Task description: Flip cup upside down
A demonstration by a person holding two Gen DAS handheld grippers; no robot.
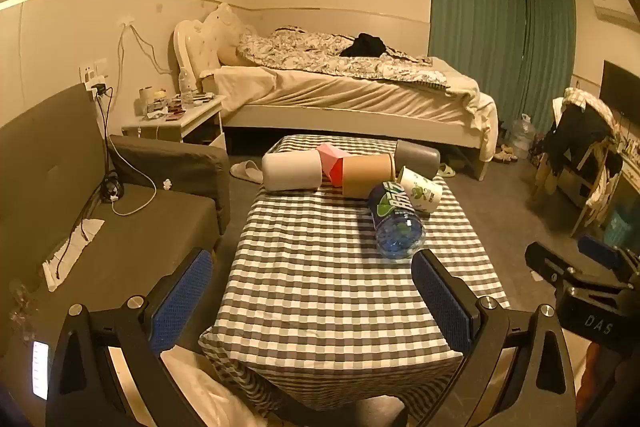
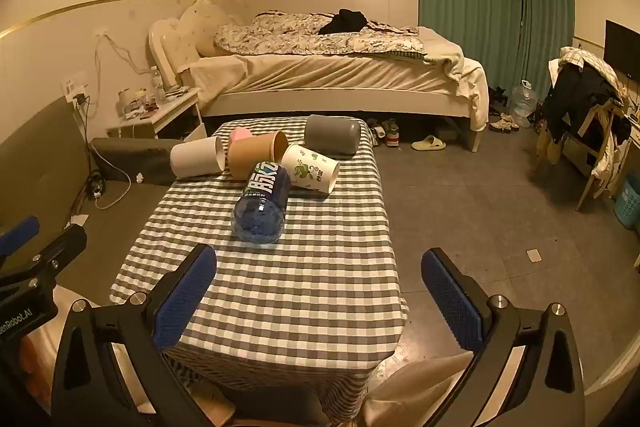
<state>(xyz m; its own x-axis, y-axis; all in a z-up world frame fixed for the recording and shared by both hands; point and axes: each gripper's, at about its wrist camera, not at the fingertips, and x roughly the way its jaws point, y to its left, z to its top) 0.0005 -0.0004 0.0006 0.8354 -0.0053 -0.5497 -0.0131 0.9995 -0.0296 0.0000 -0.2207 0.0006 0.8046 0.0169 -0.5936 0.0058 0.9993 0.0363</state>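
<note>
Several cups lie on their sides at the far end of a checked table [image 1: 320, 287] [image 2: 288, 287]: a white cup [image 1: 291, 171] [image 2: 197, 158], a pink cup [image 1: 332, 163] [image 2: 241, 135], a brown paper cup [image 1: 368, 175] [image 2: 256, 154], a grey cup [image 1: 418, 153] [image 2: 332, 134], a white cup with green print [image 1: 420, 189] [image 2: 310, 169], and a clear blue-labelled cup [image 1: 396, 223] [image 2: 262, 207]. My left gripper [image 1: 312, 291] is open above the near table end, holding nothing. My right gripper [image 2: 320, 291] is open too, over the near right edge.
A dark sofa [image 1: 100, 227] stands left of the table, with a cluttered nightstand [image 1: 176, 115] behind it. A bed [image 1: 352, 87] runs along the back wall, slippers on the floor [image 2: 428, 143]. A chair draped with clothes [image 2: 584, 115] is at the right.
</note>
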